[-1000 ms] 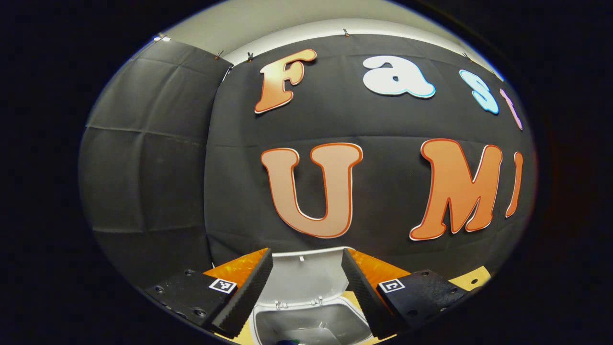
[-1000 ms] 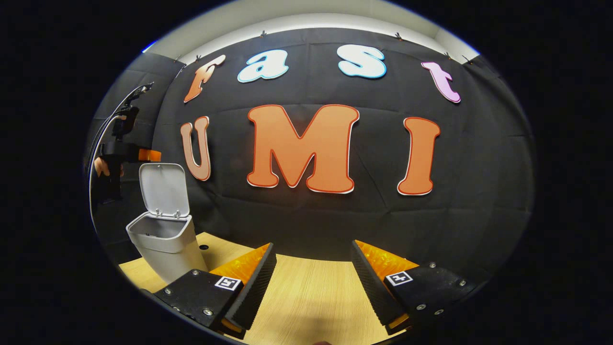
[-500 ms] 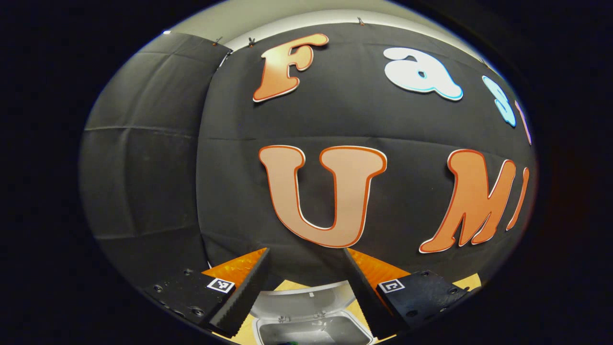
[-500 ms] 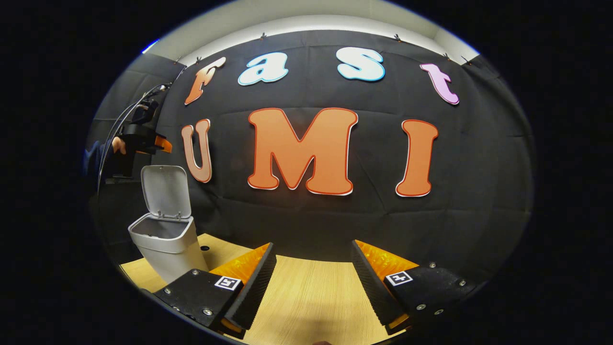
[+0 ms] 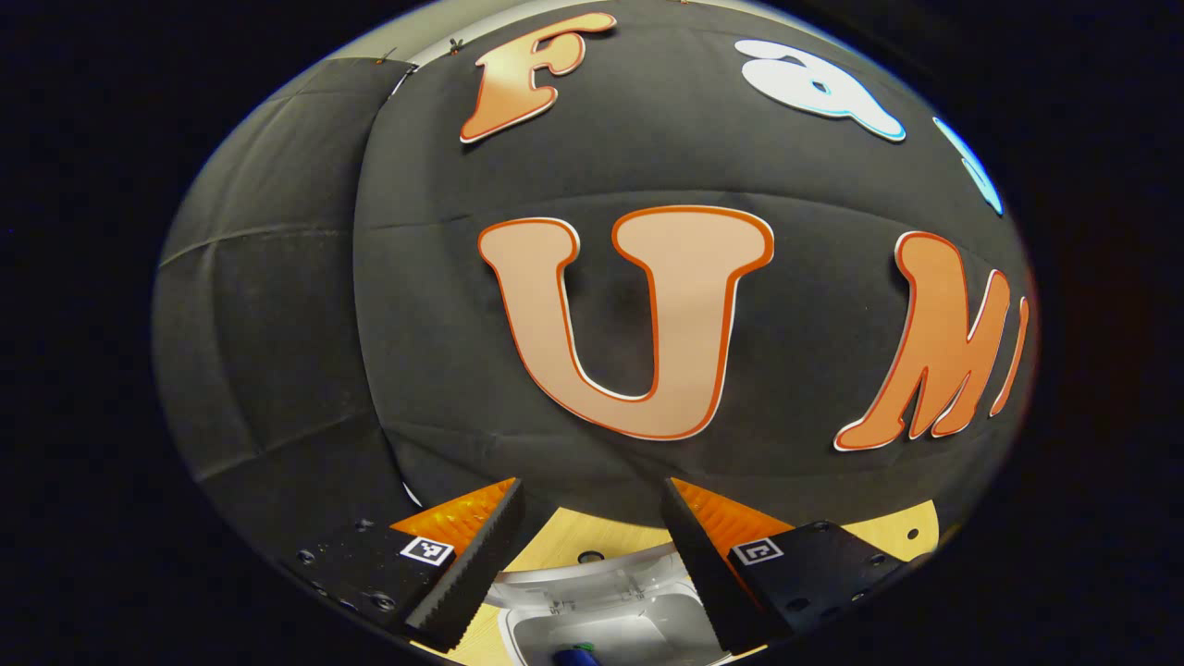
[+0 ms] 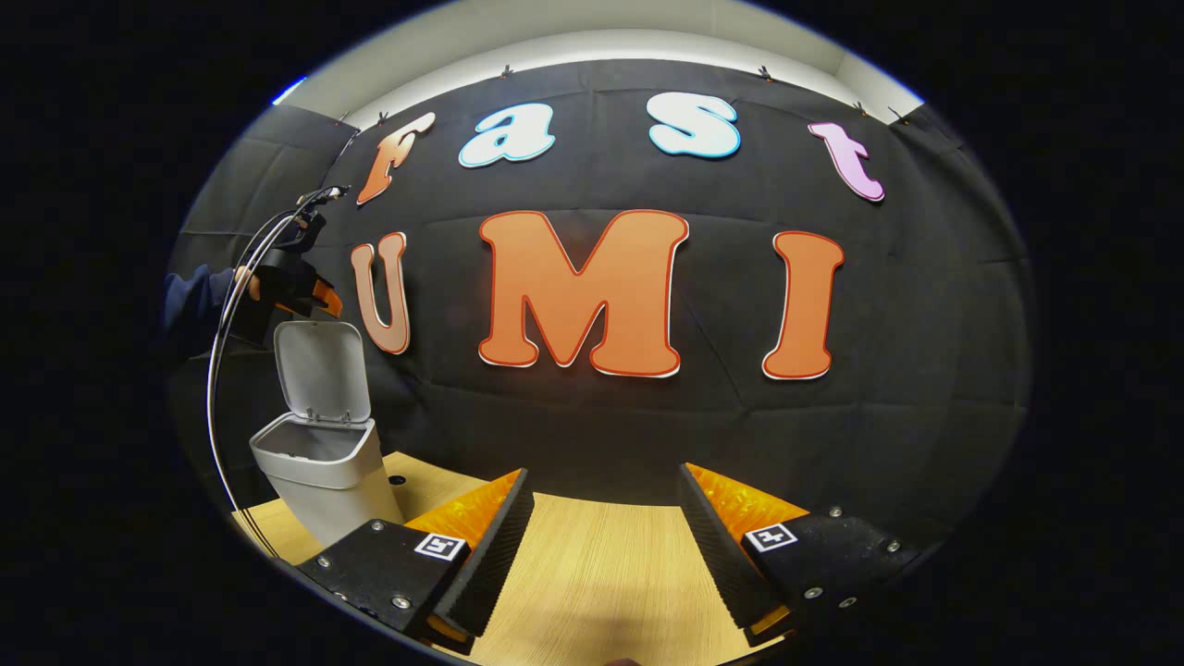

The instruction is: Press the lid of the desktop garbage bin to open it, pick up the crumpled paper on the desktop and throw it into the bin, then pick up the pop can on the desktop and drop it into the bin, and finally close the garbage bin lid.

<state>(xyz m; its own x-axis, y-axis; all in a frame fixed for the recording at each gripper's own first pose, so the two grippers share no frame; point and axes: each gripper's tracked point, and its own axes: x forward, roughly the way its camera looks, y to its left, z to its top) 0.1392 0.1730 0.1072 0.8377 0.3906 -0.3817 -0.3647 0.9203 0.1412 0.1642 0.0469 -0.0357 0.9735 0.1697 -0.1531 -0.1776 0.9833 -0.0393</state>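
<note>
Peeking up between the left gripper (image 5: 590, 555) fingers, the garbage bin (image 5: 592, 624) is cut off by the lower edge of the left gripper view, so only its pale plastic rim, small hinge clips and the raised lid (image 5: 601, 566) seen nearly edge-on show; a small blue and green object (image 5: 575, 655) lies inside, too clipped to identify. That gripper's ridged fingers stand spread wide with nothing between them, poised above the bin's mouth. In the right gripper view, at far left, a dark sleeve (image 6: 192, 298) and hand hold the left gripper (image 6: 294, 289) just over the lid (image 6: 322, 370), which stands upright on the rounded, tapering bin (image 6: 324, 479); a thin cable (image 6: 227, 370) arcs down beside it. Further right, the right gripper (image 6: 606, 546) hangs over the light wood-grain table (image 6: 601, 573), its ridged fingers parted and empty, well apart from the bin.
</note>
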